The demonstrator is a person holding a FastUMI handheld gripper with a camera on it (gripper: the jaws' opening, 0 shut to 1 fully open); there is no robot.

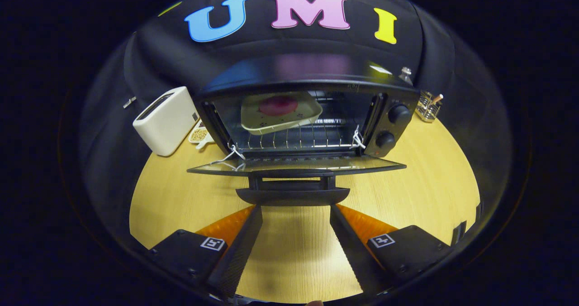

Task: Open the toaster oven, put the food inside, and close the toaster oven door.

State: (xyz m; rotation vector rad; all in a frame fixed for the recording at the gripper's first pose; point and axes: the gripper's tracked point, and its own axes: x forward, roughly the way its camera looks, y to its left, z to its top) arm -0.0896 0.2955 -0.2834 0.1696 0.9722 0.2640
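A black toaster oven (312,77) stands on the wooden table, its glass door (296,164) folded down flat toward me. On the wire rack (294,139) inside rests a pale tray (280,111) with a round pink-red piece of food (277,105), set toward the back left and tilted. The door's black handle (293,194) lies just ahead of my fingertips. My gripper (295,208) is open, its two fingers spread a bit narrower than the handle, their tips right under or against it; I cannot tell whether they touch. Nothing is between them.
A white toaster (165,119) sits left of the oven, with a small white dish of beans (200,135) behind it. A wire holder (428,107) stands at the back right. Two black knobs (398,114) are on the oven's right panel. Bare wooden table (429,179) flanks the door.
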